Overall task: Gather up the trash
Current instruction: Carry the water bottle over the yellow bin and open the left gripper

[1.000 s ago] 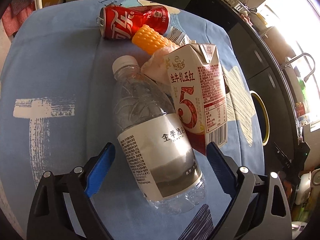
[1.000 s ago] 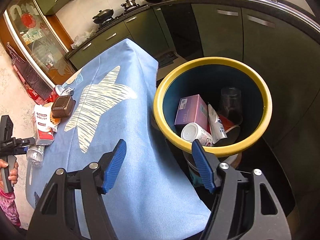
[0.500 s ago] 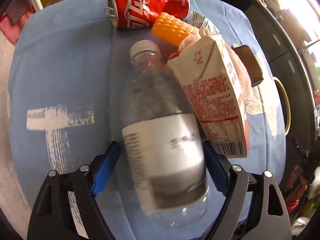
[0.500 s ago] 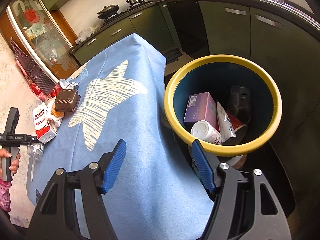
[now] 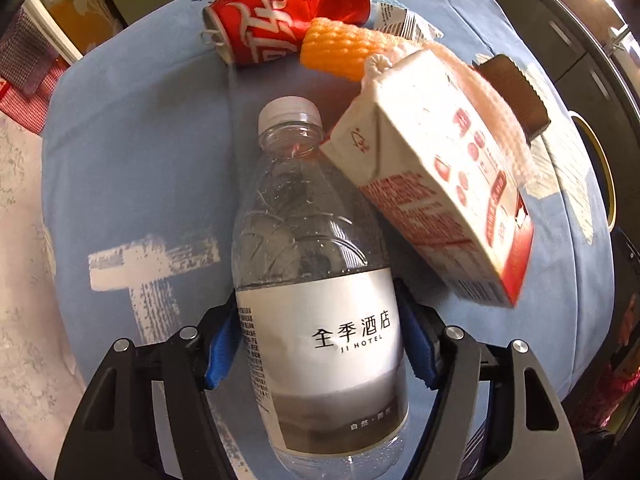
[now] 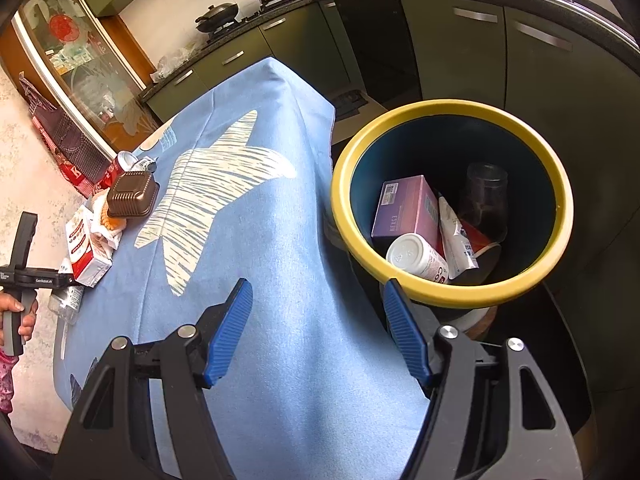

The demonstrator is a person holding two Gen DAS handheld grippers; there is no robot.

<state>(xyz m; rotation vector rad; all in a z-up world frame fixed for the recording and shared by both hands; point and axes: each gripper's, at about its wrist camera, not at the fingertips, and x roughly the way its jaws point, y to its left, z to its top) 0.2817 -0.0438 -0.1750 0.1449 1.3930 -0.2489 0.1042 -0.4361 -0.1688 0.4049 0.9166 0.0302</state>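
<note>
My left gripper point(image 5: 318, 344) is shut on a clear plastic water bottle point(image 5: 312, 280) with a white label, its blue pads pressed on both sides of the label. A red and white milk carton point(image 5: 440, 200) leans against the bottle's right side. A red cola can point(image 5: 280, 12), a piece of corn point(image 5: 340, 50), a pink foam net point(image 5: 492, 96) and a brown tray point(image 5: 516, 88) lie beyond. My right gripper point(image 6: 318, 332) is open and empty over the blue tablecloth point(image 6: 248, 240), next to the yellow-rimmed trash bin point(image 6: 560, 184).
The bin holds a purple box point(image 6: 404, 204), a white bottle point(image 6: 416, 256), a wrapper and a clear cup point(image 6: 486, 192). Dark green kitchen cabinets point(image 6: 540, 64) stand behind the bin. The left gripper and hand show at the table's left edge point(image 6: 20, 276).
My left gripper has moved forward around the water bottle and shut on it. The milk carton has tipped over against the bottle. My right gripper has drifted slightly and stays open.
</note>
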